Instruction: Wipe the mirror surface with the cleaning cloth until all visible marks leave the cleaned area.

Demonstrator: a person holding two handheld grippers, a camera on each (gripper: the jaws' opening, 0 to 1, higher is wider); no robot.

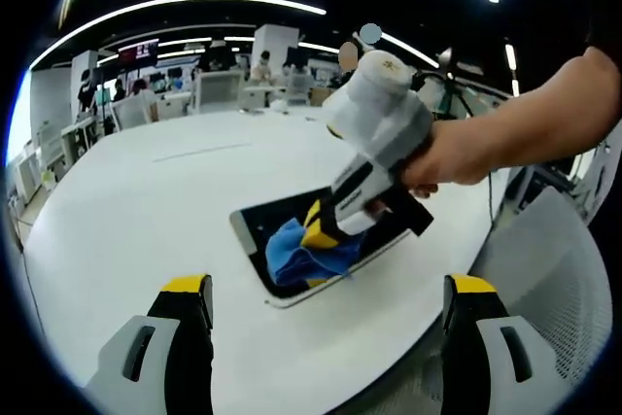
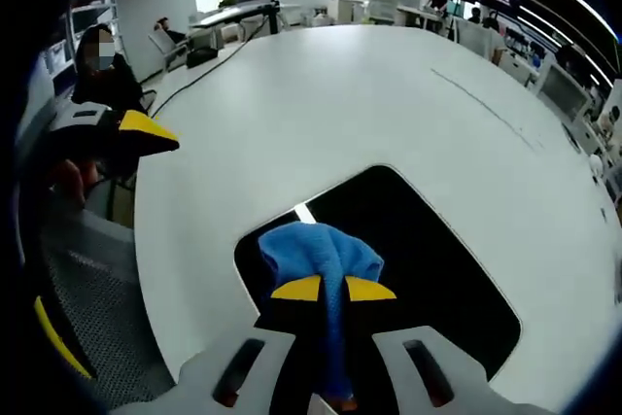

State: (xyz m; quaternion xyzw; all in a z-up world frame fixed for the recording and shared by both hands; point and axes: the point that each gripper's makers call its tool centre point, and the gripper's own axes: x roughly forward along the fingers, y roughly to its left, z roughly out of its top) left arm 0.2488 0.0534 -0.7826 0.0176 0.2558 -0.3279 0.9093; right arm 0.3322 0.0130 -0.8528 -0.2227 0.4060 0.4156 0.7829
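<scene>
Left gripper view: The left gripper point(image 1: 326, 313) rises from the bottom with its two yellow-tipped jaws set wide apart and nothing between them; it stands over the near edge of the white table point(image 1: 155, 201). The mirror point(image 1: 255, 224), a dark rounded rectangle with a pale rim, lies flat on the table close to that near edge. The right gripper point(image 1: 326, 230), held in a person's hand point(image 1: 452, 157), comes in from the right and presses a blue cleaning cloth point(image 1: 296, 258) onto the mirror's near end. Part of the mirror is hidden under the cloth and the tool. A mesh chair point(image 1: 554, 279) stands just off the table edge on the right. Desks and seated people fill the far room.

Right gripper view: The right gripper point(image 2: 332, 289) has its jaws drawn nearly together, clamped on the cleaning cloth point(image 2: 321, 250), which bunches ahead of the yellow tips and rests on the mirror point(image 2: 418, 250) near its corner. No marks can be made out on the dark glass. The mirror sits near the table point(image 2: 340, 104) edge. The left gripper's yellow tip point(image 2: 146, 131) shows at the left, off the table edge and well apart from the mirror. This view shows the grip on the cloth closely; the other shows the hand and the whole tool.

No container is in use.
</scene>
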